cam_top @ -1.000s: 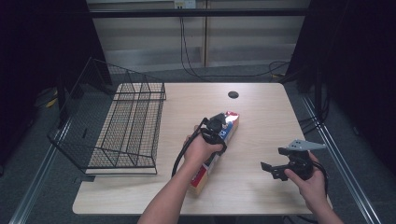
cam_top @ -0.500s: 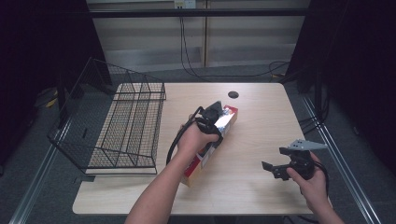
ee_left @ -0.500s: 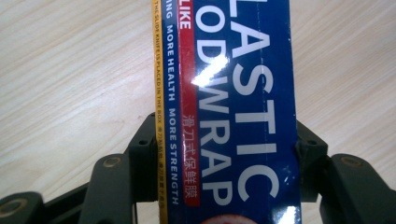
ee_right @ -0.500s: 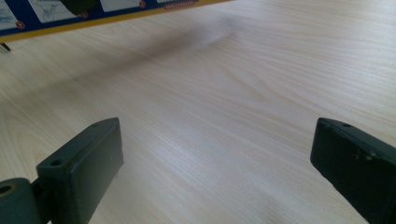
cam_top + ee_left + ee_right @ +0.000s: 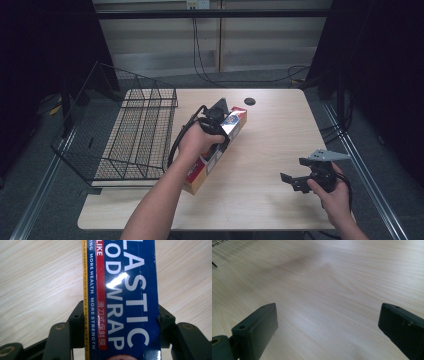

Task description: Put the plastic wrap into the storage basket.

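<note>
We have the box (image 5: pixel 216 150) clamped between the left gripper's (image 5: pixel 218 116) jaws and tipped up off the counter (image 5: pixel 280 130) beside the rack (image 5: pixel 135 135) – the grasp is done, the placing is left – while our right gripper (image 5: pixel 296 181) waits wide open, empty.

Long, narrow plastic food wrap box (image 5: pixel 216 150), blue w/ red and yellow edge strips and white lettering, is tilting w/ its far end raised, near end sitting low by the tabletop (image 5: pixel 280 125), beside a wire basket (image 5: pixel 135 135).
</note>
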A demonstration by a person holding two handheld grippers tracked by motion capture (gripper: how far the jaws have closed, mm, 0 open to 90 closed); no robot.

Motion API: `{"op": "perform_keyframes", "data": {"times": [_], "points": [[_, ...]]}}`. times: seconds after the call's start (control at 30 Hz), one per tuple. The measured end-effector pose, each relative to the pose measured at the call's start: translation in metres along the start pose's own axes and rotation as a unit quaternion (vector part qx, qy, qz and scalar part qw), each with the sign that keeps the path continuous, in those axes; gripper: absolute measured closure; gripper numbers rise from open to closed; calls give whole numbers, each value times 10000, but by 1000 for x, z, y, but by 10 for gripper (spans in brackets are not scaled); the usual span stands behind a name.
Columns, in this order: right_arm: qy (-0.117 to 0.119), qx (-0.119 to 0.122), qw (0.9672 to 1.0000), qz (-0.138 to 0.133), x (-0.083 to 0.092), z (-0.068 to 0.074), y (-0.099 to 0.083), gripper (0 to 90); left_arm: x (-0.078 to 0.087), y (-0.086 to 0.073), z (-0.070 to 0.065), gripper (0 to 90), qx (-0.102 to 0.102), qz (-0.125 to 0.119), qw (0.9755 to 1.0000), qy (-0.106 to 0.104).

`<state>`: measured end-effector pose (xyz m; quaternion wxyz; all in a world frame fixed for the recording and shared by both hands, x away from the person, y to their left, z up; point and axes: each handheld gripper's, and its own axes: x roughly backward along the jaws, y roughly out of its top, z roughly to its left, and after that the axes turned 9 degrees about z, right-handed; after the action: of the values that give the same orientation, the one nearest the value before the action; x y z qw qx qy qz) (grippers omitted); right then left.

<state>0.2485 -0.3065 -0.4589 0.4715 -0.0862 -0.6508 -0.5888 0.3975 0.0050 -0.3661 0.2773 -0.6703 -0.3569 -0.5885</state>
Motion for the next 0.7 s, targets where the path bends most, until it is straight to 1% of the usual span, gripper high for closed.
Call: {"op": "perform_keyframes", "data": {"times": [0.2,0.27,0.3,0.37,0.57,0.6,0.7], "points": [[-9,-12,10000,-12,0,1,0,25,9,-4,9,424,118,-25,9999,-41],[-1,8,10000,-7,0,1,0,25,13,-5,11,424,142,-9,9999,-17],[13,32,10000,13,0,0,0,25,14,-6,13,424,107,-16,9999,-11],[30,8,10000,29,0,1,0,25,17,-7,16,424,204,-8,9998,-30],[39,87,9999,37,-1,2,0,25,29,-12,23,424,291,-13,9996,-3],[32,51,10000,37,-1,2,0,25,31,-12,25,424,273,1,9996,-22],[28,81,10000,9,0,2,0,25,36,-14,27,424,378,13,9993,-16]]}}
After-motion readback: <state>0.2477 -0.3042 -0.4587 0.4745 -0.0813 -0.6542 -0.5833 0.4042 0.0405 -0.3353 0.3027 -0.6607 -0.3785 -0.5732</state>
